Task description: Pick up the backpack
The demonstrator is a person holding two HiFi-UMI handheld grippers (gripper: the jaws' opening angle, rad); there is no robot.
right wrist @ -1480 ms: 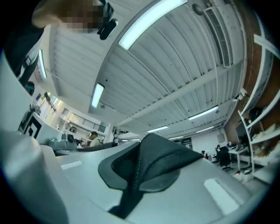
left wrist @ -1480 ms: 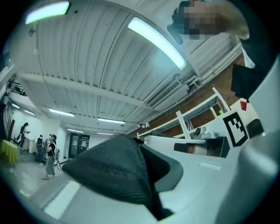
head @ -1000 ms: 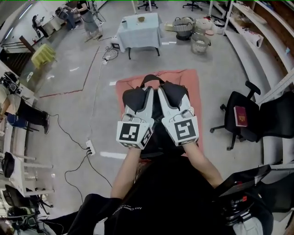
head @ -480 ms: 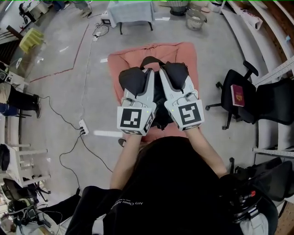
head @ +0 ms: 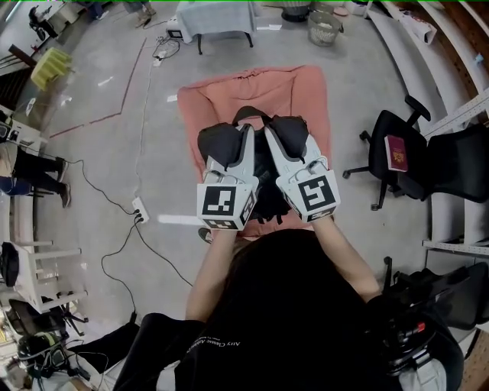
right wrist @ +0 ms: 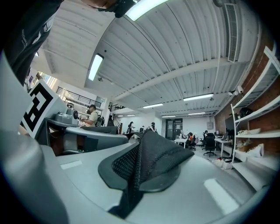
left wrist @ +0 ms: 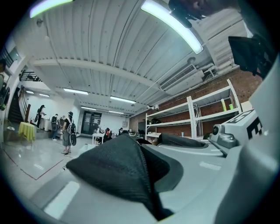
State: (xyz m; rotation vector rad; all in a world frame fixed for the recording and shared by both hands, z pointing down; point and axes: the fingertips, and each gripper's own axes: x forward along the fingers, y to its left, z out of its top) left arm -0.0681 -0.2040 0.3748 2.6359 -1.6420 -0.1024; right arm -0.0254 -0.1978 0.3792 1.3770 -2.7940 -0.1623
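The black backpack (head: 262, 179) hangs between my two grippers above a pink mat (head: 252, 84) on the floor, its carry loop (head: 250, 114) showing at the far end. My left gripper (head: 223, 147) is shut on the left black mesh shoulder strap (left wrist: 114, 168), whose padded fabric bulges out of the jaws. My right gripper (head: 289, 134) is shut on the right mesh shoulder strap (right wrist: 151, 162) in the same way. Both grippers are held side by side and point level. Most of the backpack's body is hidden under the grippers and the person's arms.
A black office chair (head: 397, 172) with a red book (head: 396, 153) on its seat stands right of the mat. A power strip (head: 138, 209) and cables lie on the floor at the left. A cloth-covered table (head: 216, 14) and baskets (head: 324, 29) stand beyond the mat; shelving runs along the right.
Both grippers have sunk a little together, still closed on the straps. The head view has tilted further down, so the table and baskets slid toward the top edge.
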